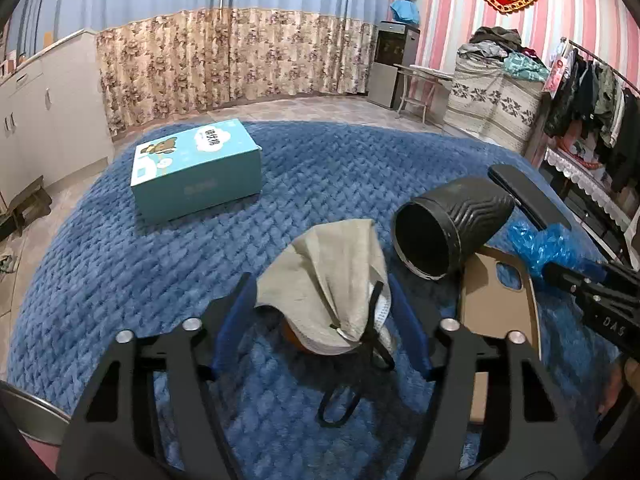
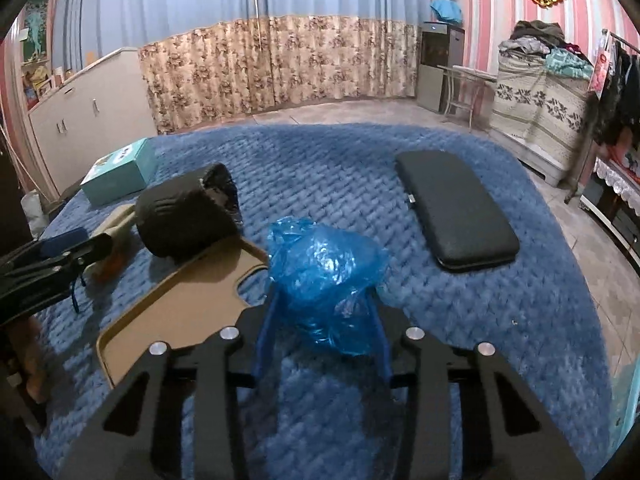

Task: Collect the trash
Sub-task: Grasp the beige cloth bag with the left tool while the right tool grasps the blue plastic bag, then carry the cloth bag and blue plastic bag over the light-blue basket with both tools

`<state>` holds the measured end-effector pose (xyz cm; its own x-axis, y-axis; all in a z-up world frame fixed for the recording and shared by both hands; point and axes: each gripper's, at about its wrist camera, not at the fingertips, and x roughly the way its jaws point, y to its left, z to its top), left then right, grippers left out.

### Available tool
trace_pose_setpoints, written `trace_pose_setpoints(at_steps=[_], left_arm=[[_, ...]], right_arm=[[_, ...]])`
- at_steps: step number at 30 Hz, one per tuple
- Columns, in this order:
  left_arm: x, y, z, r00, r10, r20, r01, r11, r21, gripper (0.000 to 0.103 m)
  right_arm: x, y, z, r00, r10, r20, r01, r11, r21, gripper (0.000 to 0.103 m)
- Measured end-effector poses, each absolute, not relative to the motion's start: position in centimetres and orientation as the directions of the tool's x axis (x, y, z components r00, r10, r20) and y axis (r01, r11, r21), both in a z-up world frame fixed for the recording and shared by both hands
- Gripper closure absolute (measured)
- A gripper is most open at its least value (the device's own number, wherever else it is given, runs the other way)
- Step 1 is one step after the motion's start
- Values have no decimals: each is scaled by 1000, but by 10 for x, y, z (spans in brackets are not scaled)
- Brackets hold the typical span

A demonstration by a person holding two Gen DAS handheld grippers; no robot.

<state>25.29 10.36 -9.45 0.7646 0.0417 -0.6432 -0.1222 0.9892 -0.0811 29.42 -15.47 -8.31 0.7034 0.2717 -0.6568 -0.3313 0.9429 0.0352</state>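
Your left claw (image 1: 320, 312) sits around the crumpled beige mask (image 1: 328, 276), its blue fingers (image 1: 234, 320) on both sides of the wad; they look to be touching it, though the far side is partly hidden, so treat the grip as likely rather than sure. Your right claw (image 2: 324, 320) is clamped on the blue plastic bag (image 2: 324, 276), the film bunched between its fingers. Both pieces of trash are taken low, near the surface, probably so each lifts as one bundle.

The black bin (image 1: 448, 232) lies on its side just ahead and right of your left claw, its mouth turned towards you, resting on the edge of a brown cardboard sheet (image 2: 180, 300); that tilt should make dropping things in easy. Beyond your right claw lies a black flat case (image 2: 456, 216); far ahead-left of the left claw stands a teal box (image 1: 196, 168).

All rests on a blue quilted bed cover (image 2: 320, 160), with floral curtains (image 1: 224, 60) and striped pink walls behind.
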Motion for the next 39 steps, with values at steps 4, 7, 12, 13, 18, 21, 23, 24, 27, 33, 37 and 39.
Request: trace_pose_setpoints(at_steps=[4, 7, 12, 13, 18, 21, 23, 24, 27, 33, 37, 39], left_arm=[[252, 101, -94, 769, 18, -639, -99, 991, -92, 67], [248, 100, -91, 781, 5, -624, -86, 991, -100, 85], [241, 91, -82, 792, 37, -609, -78, 996, -41, 94], [239, 91, -80, 796, 45, -604, -81, 996, -31, 94], [229, 89, -61, 815, 69, -575, -98, 995, -19, 95], [224, 90, -51, 824, 71, -562, -106, 994, -29, 95], [221, 87, -44, 827, 66, -558, -102, 994, -33, 95], [219, 82, -39, 831, 67, -552, -98, 995, -26, 95], [216, 70, -28, 843, 61, -534, -79, 997, -11, 95], [215, 34, -11, 866, 37, -498, -18, 999, 43, 95], [217, 11, -4, 872, 5, -489, 21, 999, 47, 95], [218, -2, 0, 874, -18, -486, 45, 998, 43, 95]], right_arm=[[294, -157, -81, 700, 292, -652, -344, 938, 50, 68], [293, -162, -78, 704, 299, -644, -342, 938, 61, 70], [288, -180, -69, 723, 302, -622, -324, 942, 81, 72], [287, -186, -67, 729, 300, -615, -316, 945, 85, 72], [281, -204, -59, 751, 291, -593, -289, 952, 101, 72], [277, -210, -55, 761, 284, -583, -280, 955, 99, 72], [273, -215, -53, 769, 275, -577, -273, 958, 93, 72], [272, -217, -52, 772, 272, -574, -268, 959, 94, 72], [268, -228, -48, 783, 267, -561, -249, 962, 110, 72], [258, -248, -39, 815, 215, -538, -194, 976, 96, 72], [251, -260, -33, 834, 174, -523, -163, 984, 68, 72], [248, -268, -30, 842, 153, -516, -145, 988, 57, 72]])
